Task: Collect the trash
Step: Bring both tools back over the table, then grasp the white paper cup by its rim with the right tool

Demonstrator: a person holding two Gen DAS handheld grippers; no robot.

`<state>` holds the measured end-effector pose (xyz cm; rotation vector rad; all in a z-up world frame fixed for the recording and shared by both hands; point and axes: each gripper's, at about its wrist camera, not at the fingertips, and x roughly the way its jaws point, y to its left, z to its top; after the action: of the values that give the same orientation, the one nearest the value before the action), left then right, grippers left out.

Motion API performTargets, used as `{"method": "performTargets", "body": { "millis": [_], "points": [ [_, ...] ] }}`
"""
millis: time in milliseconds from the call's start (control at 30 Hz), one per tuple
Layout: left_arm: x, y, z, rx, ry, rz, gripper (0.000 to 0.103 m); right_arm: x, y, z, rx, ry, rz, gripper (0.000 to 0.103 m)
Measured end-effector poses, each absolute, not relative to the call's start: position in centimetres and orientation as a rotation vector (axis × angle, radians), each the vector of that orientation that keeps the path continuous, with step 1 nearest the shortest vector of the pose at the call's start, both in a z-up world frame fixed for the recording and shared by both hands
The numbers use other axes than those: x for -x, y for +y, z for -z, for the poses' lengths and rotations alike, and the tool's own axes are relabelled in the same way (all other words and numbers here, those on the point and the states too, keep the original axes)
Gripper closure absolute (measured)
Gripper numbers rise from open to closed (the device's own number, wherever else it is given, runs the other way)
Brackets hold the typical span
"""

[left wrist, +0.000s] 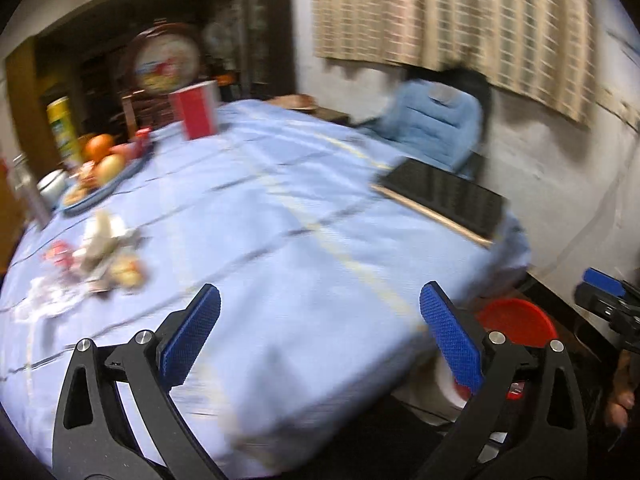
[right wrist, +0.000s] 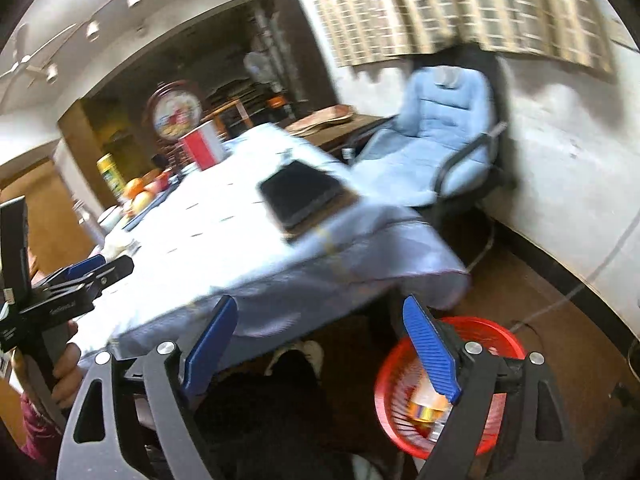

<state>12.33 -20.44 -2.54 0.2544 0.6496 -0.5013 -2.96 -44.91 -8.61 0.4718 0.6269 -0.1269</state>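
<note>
A loose heap of trash (left wrist: 92, 256), crumpled wrappers and scraps blurred by motion, is seen lying on the left part of the table (left wrist: 280, 208), which is covered by a pale blue cloth. Near it, toward the far left, a plate of fruit (left wrist: 100, 164) is set, and a red cup (left wrist: 196, 110) stands further back. A dark flat tablet (left wrist: 440, 200) rests at the table's right edge. Below that edge, on the brown floor, a red basket (right wrist: 452, 384) is placed, with some coloured items inside it. The left gripper (left wrist: 320, 336) is held spread wide above the cloth, nothing between its blue pads. The right gripper (right wrist: 320, 352) is likewise released and empty, over the basket side. A blue padded chair (right wrist: 440, 140) stands against the white wall, under a checked curtain (right wrist: 460, 8).
</note>
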Motion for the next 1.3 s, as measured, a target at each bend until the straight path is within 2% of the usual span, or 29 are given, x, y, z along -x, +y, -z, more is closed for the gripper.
{"method": "performTargets", "body": {
  "millis": [367,567,833,900,1300],
  "points": [
    [-24.6,-3.2,1.5,-0.154,0.713,0.11,0.007,-10.1,-32.3,5.1,-0.285,0.689,-0.11,0.017],
    [-30.4,3.1,1.9,-0.098,0.773,0.005,0.007,-15.4,-27.2,4.2,-0.215,0.707,-0.175,0.016],
    [-35.2,4.9,4.6,-0.058,0.82,0.031,0.007,-20.6,-22.0,3.5,-0.133,0.732,-0.23,0.016],
    [-36.2,5.3,5.8,-0.073,0.9,0.011,0.007,-21.8,-20.6,3.2,-0.112,0.734,-0.248,0.016],
    [-37.0,8.4,6.8,0.03,0.967,-0.108,0.007,-29.8,-12.8,3.5,-0.069,0.769,-0.386,0.016]
  ]
}}
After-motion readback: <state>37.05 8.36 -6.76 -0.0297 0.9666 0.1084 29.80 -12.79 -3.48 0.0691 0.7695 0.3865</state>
